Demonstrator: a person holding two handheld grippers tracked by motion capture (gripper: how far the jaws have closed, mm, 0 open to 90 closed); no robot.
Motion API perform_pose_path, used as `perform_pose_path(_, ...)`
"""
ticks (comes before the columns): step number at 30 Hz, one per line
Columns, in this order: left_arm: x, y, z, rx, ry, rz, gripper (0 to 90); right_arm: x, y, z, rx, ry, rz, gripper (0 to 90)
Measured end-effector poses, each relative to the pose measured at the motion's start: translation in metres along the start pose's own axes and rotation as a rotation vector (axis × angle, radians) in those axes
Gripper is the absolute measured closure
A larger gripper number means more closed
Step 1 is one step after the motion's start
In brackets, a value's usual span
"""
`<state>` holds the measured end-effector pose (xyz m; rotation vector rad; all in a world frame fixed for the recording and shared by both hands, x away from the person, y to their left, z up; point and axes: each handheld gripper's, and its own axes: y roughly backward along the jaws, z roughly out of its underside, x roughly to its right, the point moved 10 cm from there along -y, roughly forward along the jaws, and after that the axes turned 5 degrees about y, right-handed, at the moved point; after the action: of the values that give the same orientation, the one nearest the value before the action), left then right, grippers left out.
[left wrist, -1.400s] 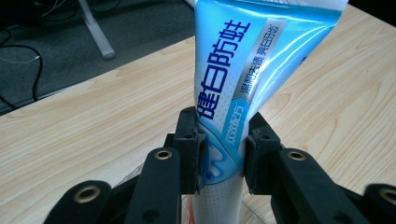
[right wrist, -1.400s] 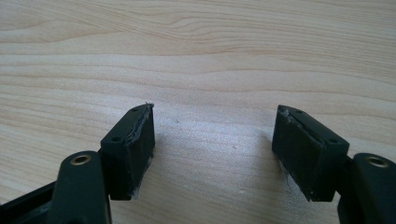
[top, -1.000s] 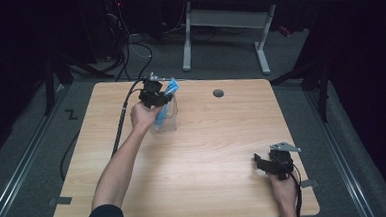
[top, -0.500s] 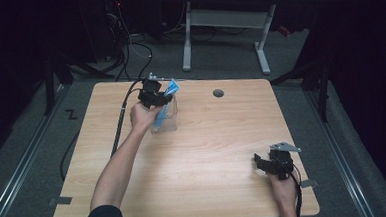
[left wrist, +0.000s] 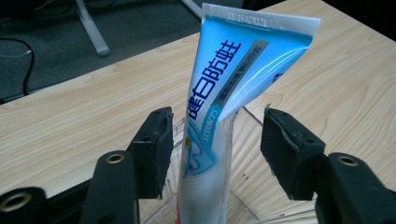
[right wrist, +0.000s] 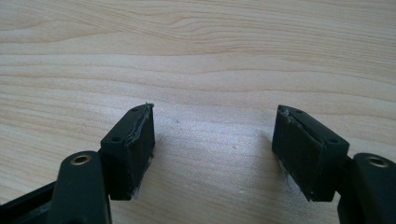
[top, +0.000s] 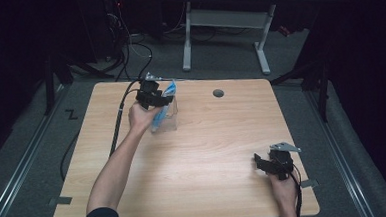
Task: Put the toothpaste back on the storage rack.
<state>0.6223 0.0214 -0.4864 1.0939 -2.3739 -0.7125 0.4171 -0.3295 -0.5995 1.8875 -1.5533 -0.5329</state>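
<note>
Left gripper (left wrist: 215, 140) jaws have just been opening since the earlier frame; both hands are where they were. Toothpaste tube (left wrist: 219, 121) stands between the jaws, pads clear of it on both sides, crimped end up, leaning toward 1 o'clock. Its lower end sits in a clear plastic holder (left wrist: 243, 186) at about 11 o'clock on the bench (top: 208, 152). Right gripper (right wrist: 212, 140) at 4 o'clock near the edge, jaws wide open over bare wood.
</note>
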Motion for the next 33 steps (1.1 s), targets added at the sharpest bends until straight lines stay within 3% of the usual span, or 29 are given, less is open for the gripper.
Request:
perform_pose_path(16, 0.001, 0.022, -0.006, 0.056, 0.014, 0.026, 40.6, 0.000, 0.000, 0.000, 0.000, 0.000, 0.000, 30.0)
perform_pose_path(29, 0.003, 0.039, -0.007, 0.067, -0.009, 0.023, 40.9, 0.000, 0.000, 0.000, 0.000, 0.000, 0.000, 30.0)
perform_pose_path(33, 0.003, 0.042, -0.005, 0.050, -0.015, 0.016, 41.2, 0.000, 0.000, 0.000, 0.000, 0.000, 0.001, 30.0)
